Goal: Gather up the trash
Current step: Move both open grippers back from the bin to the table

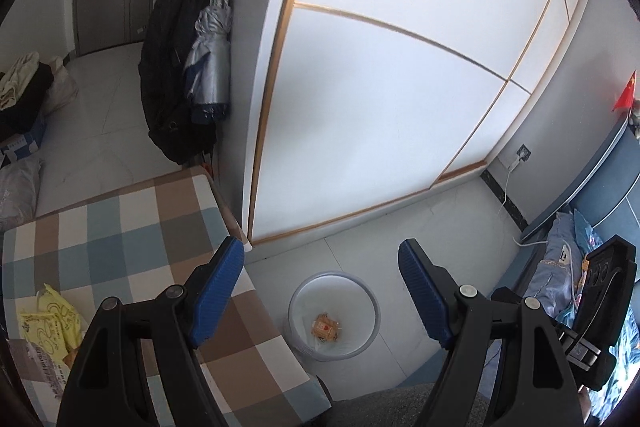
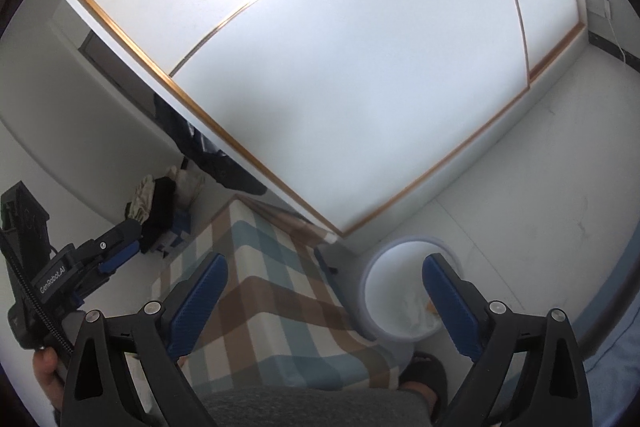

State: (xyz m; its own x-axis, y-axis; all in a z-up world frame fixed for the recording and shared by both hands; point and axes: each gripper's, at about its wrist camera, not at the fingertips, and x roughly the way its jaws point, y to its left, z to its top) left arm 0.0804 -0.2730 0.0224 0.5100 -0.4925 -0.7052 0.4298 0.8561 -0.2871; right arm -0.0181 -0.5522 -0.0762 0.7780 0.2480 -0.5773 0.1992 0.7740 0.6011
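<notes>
both tools (image 1: 322, 261) (image 2: 326, 277) open, empty; wrapper (image 1: 326, 327) in bin (image 1: 296, 301).

A tall white sliding wardrobe with thin gold trim (image 1: 380, 99) filled the back wall, daylight glaring off its panels. Pale glossy floor tiles (image 1: 420, 227) ran beneath it. A checked blue, brown and cream cushioned stool (image 1: 132, 227) stood left; a blue padded bed headboard (image 1: 600, 179) sat right.
</notes>
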